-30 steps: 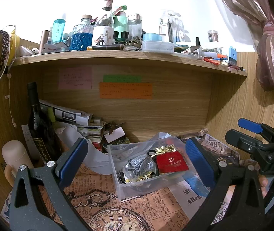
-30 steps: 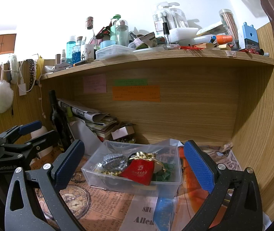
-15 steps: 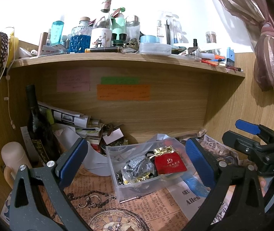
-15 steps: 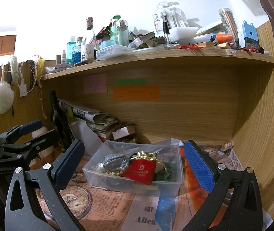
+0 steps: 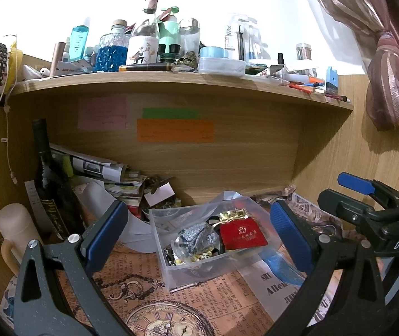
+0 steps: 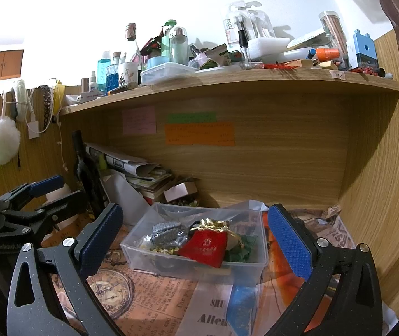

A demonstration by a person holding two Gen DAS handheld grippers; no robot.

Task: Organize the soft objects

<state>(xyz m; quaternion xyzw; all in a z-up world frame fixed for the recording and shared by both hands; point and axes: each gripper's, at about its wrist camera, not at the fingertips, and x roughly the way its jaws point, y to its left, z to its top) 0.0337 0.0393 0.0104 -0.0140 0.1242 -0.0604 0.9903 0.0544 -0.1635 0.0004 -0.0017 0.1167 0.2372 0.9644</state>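
A clear plastic box (image 5: 179,268) (image 6: 154,260) stands on the paper-covered desk under a wooden shelf. In it lie a red pouch with a gold top (image 5: 241,233) (image 6: 207,247), a silver-grey pouch (image 5: 196,235) (image 6: 168,233) and green fabric (image 6: 244,247). My left gripper (image 5: 198,236) is open and empty, held back from the box. My right gripper (image 6: 195,238) is open and empty, also short of the box. Each gripper shows in the other's view, the right one at the right edge (image 5: 367,204) and the left one at the left edge (image 6: 31,204).
A dark wine bottle (image 5: 49,184) (image 6: 86,168), a cream flask (image 5: 14,232) and a pile of papers (image 5: 101,170) fill the back left. The upper shelf (image 5: 171,79) is crowded with bottles. A wooden wall (image 6: 381,182) closes the right side. A curtain (image 5: 389,84) hangs at right.
Both views have drifted very slightly; the box sits a touch further left in the left wrist view. Both grippers stay open and empty.
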